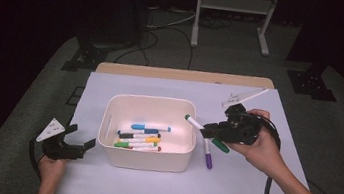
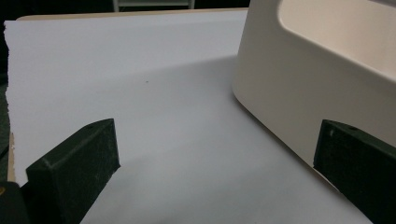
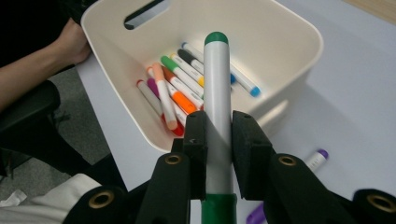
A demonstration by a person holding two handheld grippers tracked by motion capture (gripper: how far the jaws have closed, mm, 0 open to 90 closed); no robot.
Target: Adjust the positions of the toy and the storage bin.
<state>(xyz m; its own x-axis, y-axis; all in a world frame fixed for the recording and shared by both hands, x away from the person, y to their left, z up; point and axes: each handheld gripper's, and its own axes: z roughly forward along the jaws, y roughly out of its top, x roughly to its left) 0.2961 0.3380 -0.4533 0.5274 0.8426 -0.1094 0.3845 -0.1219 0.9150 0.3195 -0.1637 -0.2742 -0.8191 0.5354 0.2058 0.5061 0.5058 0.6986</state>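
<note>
Dim room, table lit from above; soft shadows, slight blur.

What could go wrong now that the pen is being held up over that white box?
The right gripper pinches the green-capped marker on a short stretch of its smooth barrel, so it might slip or swivel before it is over the white bin. The marker's tip sits right at the bin's rim in the high view; released early, it could bounce outside. The purple marker lies on the table just below the hand and could be knocked away.

Open claw (image 2: 215,172) over white paper (image 2: 140,93), seemingly just beside bin (image 2: 299,93).
</note>
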